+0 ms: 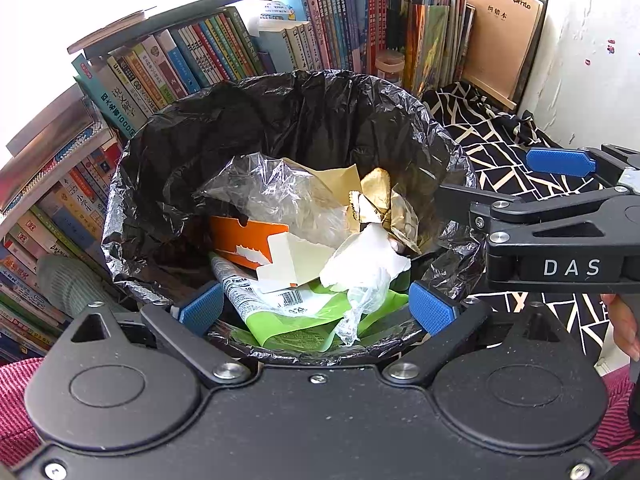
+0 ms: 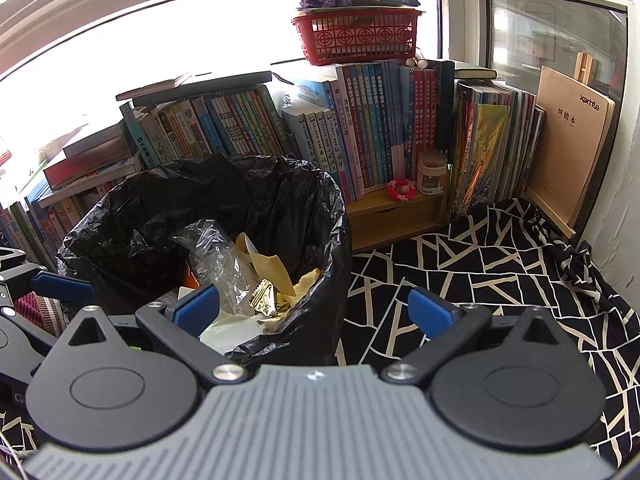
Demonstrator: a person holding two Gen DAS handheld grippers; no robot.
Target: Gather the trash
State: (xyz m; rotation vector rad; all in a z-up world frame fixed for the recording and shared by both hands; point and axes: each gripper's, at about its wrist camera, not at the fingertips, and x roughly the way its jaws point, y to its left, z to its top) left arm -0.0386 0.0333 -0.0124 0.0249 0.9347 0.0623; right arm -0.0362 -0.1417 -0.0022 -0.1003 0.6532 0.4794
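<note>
A bin lined with a black bag [image 1: 280,92] holds trash: a clear plastic bag [image 1: 272,192], an orange carton [image 1: 240,236], a green wrapper [image 1: 296,328], a crumpled white tissue [image 1: 360,264] and a gold wrapper [image 1: 372,208]. My left gripper [image 1: 316,308] hangs open over the bin's near rim with nothing between its fingers. My right gripper [image 2: 314,310] is open and holds nothing, just right of the bin [image 2: 320,240], whose gold wrapper [image 2: 264,296] shows near its left finger. In the left wrist view the right gripper [image 1: 516,180] reaches in from the right beside the rim.
Rows of upright books [image 2: 240,128] stand close behind the bin. A black-and-cream patterned cloth [image 2: 500,272] covers the surface to the right. A wooden shelf [image 2: 396,216] with a jar [image 2: 432,176], a red basket [image 2: 356,36] and a tan notebook [image 2: 568,140] are at the back. A hand [image 1: 624,328] shows at the right edge.
</note>
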